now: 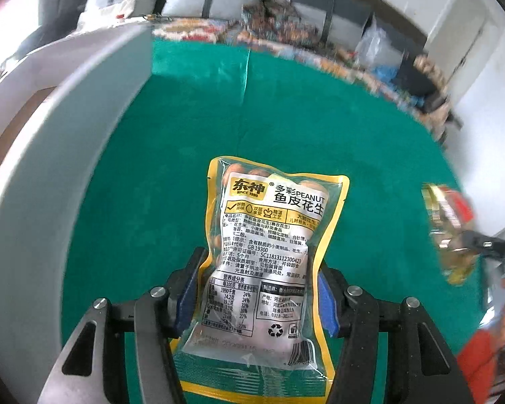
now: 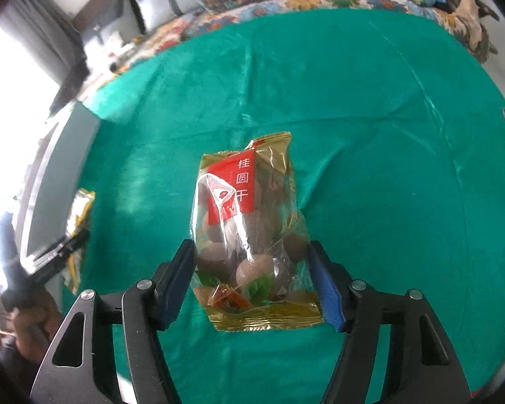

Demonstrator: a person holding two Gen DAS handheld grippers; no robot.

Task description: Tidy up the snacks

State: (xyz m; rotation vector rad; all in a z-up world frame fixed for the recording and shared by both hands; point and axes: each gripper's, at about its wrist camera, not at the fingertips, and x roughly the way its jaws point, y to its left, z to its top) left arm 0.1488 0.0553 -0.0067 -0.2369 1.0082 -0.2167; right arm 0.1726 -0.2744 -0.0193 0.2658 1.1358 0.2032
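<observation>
- Gripping the yellow-edged peanut packet in my left claw, lifted above the green cloth.
- My right claw pinches the gold dried-longan bag, beside the white bin.

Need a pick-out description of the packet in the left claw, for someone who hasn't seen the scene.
Find the green cloth with the white bin wall on its left. Over it, the left claw grips the peanut packet by its sides. It is yellow-edged with a white printed label, unlike the gold-and-red fruit packet in the right claw.
</observation>
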